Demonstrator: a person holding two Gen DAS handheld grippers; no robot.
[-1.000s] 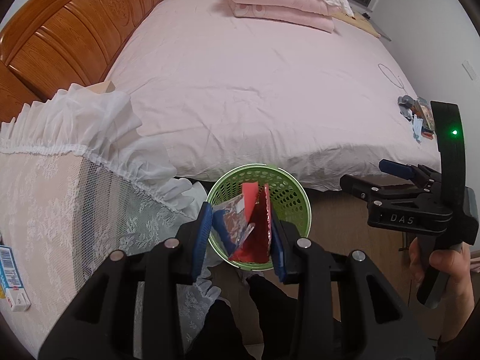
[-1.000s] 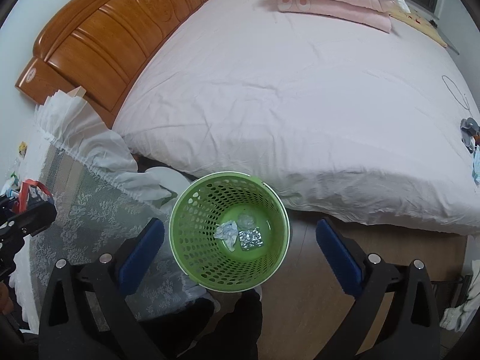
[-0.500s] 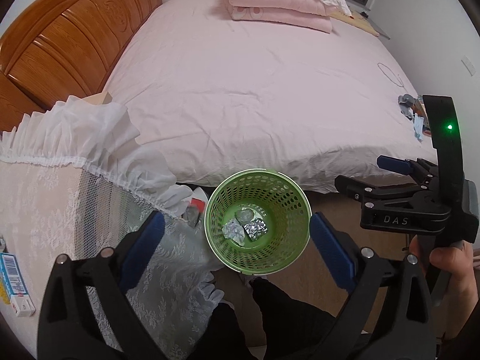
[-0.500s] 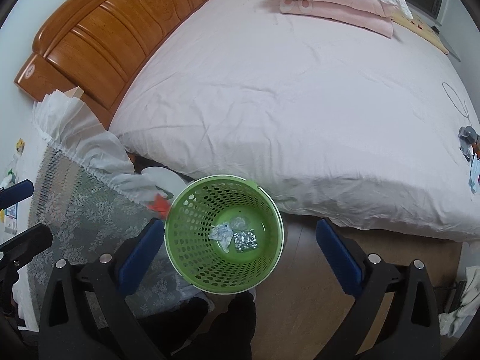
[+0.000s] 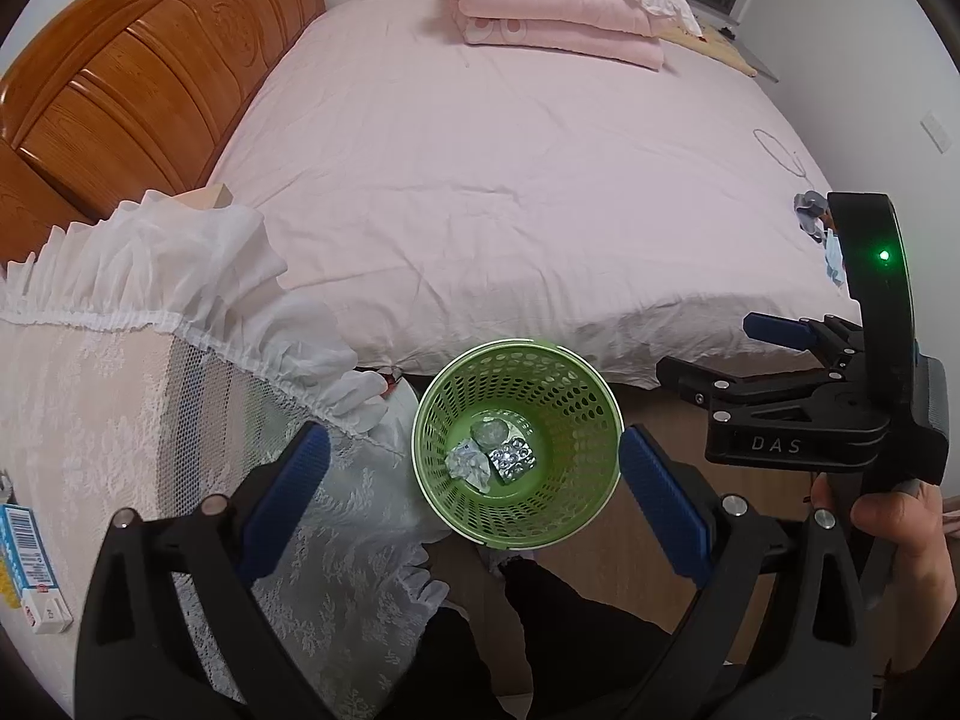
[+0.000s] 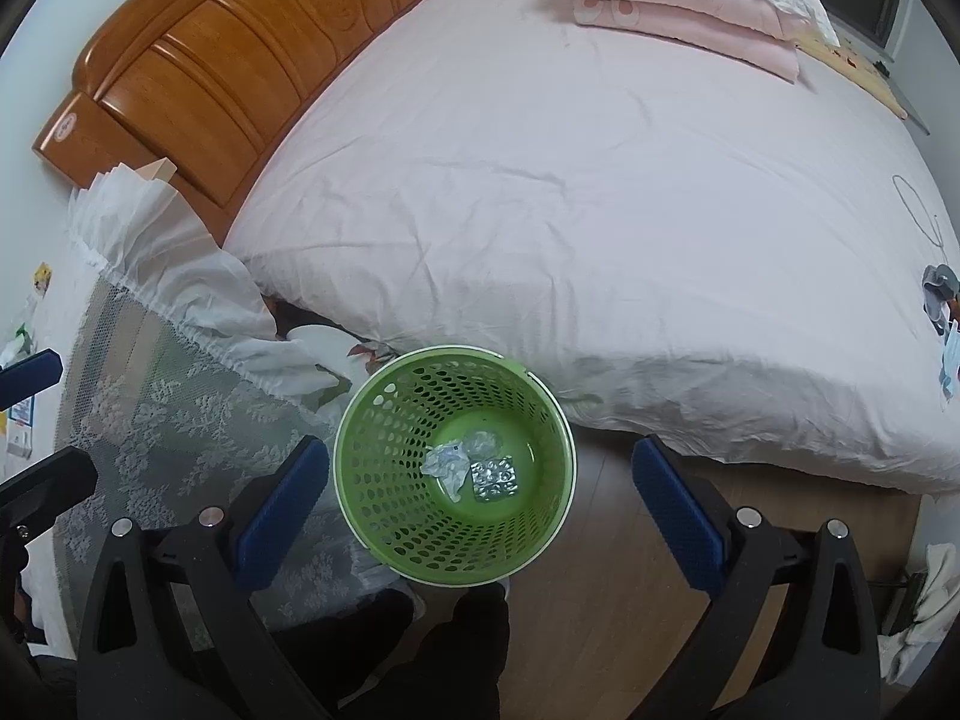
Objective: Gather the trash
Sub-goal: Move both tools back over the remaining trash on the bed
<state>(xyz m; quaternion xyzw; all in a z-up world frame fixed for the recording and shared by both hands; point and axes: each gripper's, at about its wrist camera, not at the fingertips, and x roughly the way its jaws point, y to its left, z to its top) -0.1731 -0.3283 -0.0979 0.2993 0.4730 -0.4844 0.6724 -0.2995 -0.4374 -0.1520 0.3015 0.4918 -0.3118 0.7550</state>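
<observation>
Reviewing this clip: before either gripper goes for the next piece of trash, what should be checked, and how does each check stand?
1. Left gripper empty, jaws wide apart: ok.
2. Right gripper empty, jaws wide apart: ok.
3. Green basket upright on the floor beside the bed: ok.
4. Basket has room; only a crumpled paper, a blister pack and a clear wad on its bottom: ok.
5. Next trash located; small items lie at the bed's far right edge, but whether they are trash: cannot tell.
</observation>
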